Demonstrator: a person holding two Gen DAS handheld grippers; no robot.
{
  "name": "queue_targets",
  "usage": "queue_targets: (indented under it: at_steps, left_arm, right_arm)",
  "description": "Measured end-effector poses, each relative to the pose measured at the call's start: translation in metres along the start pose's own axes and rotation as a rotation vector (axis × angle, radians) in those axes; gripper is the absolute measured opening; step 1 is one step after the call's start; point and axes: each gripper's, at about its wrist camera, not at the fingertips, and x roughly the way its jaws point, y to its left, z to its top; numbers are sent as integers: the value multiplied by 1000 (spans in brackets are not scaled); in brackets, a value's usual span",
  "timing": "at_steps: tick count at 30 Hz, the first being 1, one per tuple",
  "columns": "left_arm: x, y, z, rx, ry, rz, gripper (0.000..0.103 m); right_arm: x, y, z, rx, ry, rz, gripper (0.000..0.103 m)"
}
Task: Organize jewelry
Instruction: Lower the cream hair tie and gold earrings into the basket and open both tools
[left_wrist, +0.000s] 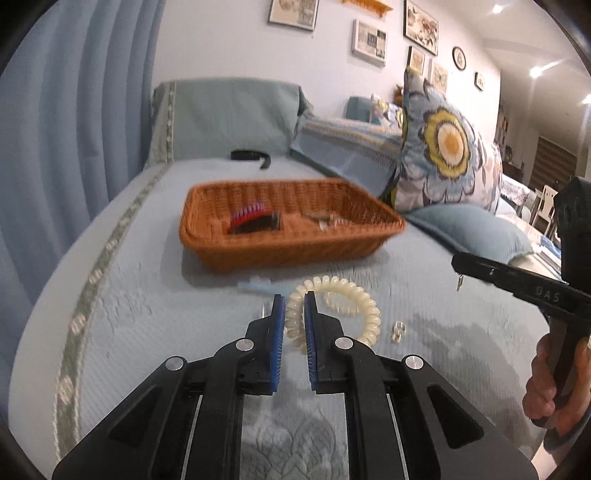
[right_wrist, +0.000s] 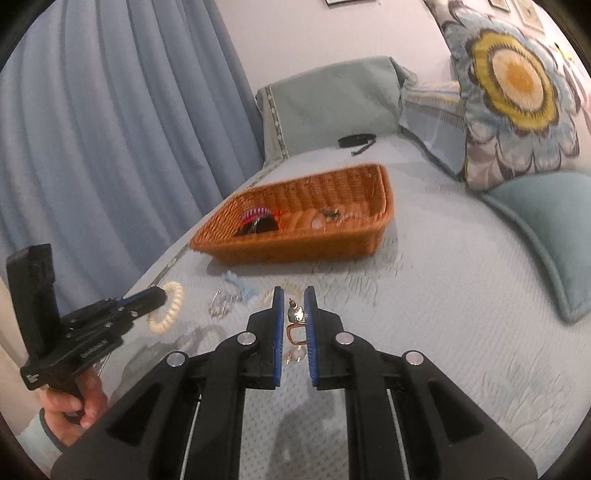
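My left gripper (left_wrist: 294, 301) is shut on a cream spiral hair tie (left_wrist: 354, 295), held just above the blue bedspread; it shows in the right wrist view (right_wrist: 168, 308) too. My right gripper (right_wrist: 294, 299) is shut on a small silver earring (right_wrist: 295, 314) with a copper hoop (right_wrist: 295, 338); the same gripper shows at the right of the left wrist view (left_wrist: 460, 269). A brown wicker basket (left_wrist: 207, 240) lies ahead, holding a red-and-black hair clip (left_wrist: 255, 219) and small metal pieces (left_wrist: 325, 221). It also shows in the right wrist view (right_wrist: 258, 251).
A small ring-like piece (left_wrist: 399, 330) lies on the bedspread right of the hair tie. A pale blue clip (right_wrist: 236, 286) and clear pieces (right_wrist: 221, 306) lie in front of the basket. A black band (left_wrist: 251, 155) lies behind the basket. A floral pillow (left_wrist: 443, 147) and blue cushion (right_wrist: 546, 229) stand right.
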Motion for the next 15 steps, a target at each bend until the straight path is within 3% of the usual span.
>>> queue_targets:
  at_steps: [6, 10, 15]
  left_arm:
    - [8, 11, 36, -12, -65, 16, 9]
    - [28, 29, 58, -71, -91, 23, 9]
    - [56, 40, 82, -95, -124, 59, 9]
  right_arm:
    - [12, 18, 46, -115, -64, -52, 9]
    - [21, 24, 84, -165, -134, -77, 9]
    - [55, 19, 110, -170, -128, -113, 9]
